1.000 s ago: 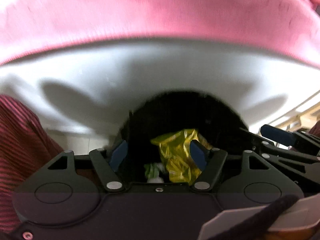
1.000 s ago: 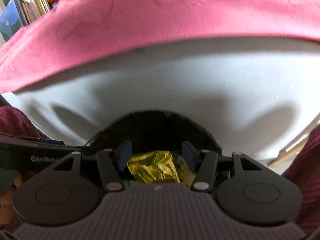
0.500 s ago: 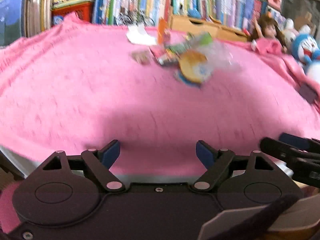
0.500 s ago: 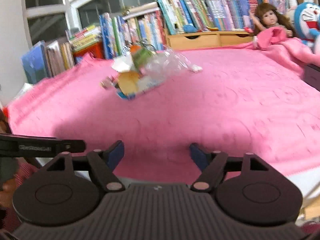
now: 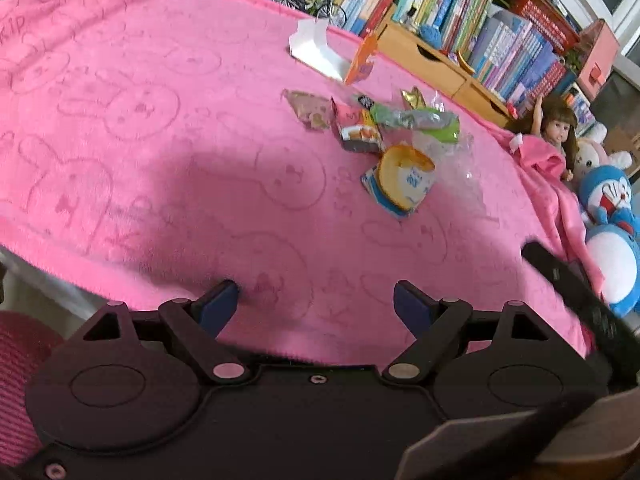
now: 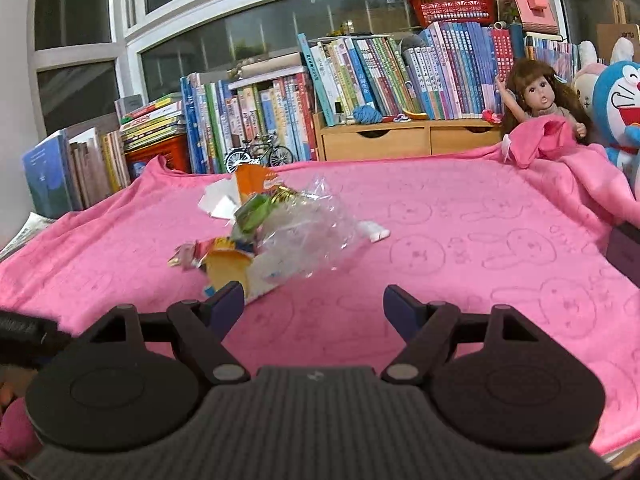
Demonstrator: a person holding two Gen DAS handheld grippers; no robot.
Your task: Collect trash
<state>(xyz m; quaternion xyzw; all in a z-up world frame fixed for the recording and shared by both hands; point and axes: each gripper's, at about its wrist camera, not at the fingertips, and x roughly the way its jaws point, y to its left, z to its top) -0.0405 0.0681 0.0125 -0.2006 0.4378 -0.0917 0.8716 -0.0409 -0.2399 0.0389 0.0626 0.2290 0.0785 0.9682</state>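
Between pickups: left gripper [image 5: 316,296] and right gripper [image 6: 314,300], jaws wide and empty, face the heap of crumpled snack wrappers [image 5: 384,136] mid pink blanket [image 5: 140,140]; next is reaching forward to grab one.

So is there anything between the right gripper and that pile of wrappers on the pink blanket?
Nothing visible. Only bare pink blanket lies between the open right gripper and the wrapper pile; the pile's near edge sits just beyond its left finger.

Both wrist views face across pink blanket [image 5: 160,140], sharing trash pile [image 6: 276,232]
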